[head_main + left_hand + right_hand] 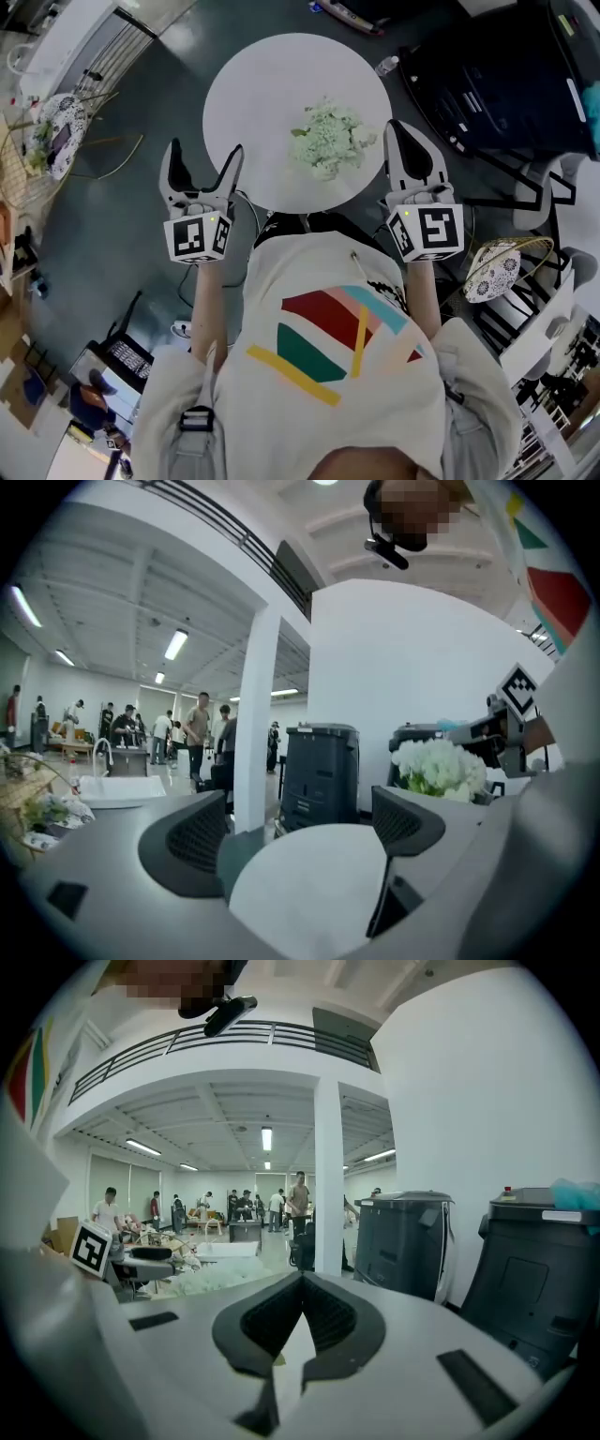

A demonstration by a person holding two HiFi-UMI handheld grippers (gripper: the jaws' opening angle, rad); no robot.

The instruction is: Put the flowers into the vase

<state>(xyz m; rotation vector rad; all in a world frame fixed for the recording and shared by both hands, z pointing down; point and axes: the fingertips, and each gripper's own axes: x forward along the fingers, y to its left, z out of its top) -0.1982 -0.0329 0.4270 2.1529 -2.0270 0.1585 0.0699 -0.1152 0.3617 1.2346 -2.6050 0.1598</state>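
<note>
Your left tongs (204,150) wide, right tongs (398,131) pinched together, both empty. Open the right and reach the flower bunch (328,139) near the surface's (253,103) right edge. Grip low, not the blooms.

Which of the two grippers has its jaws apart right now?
The left gripper: its jaws stand wide apart with nothing between them. On the right gripper the jaw tips meet.

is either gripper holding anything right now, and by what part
Nothing is held. The left gripper is open and empty, the right gripper shut on nothing; the flowers sit untouched.
</note>
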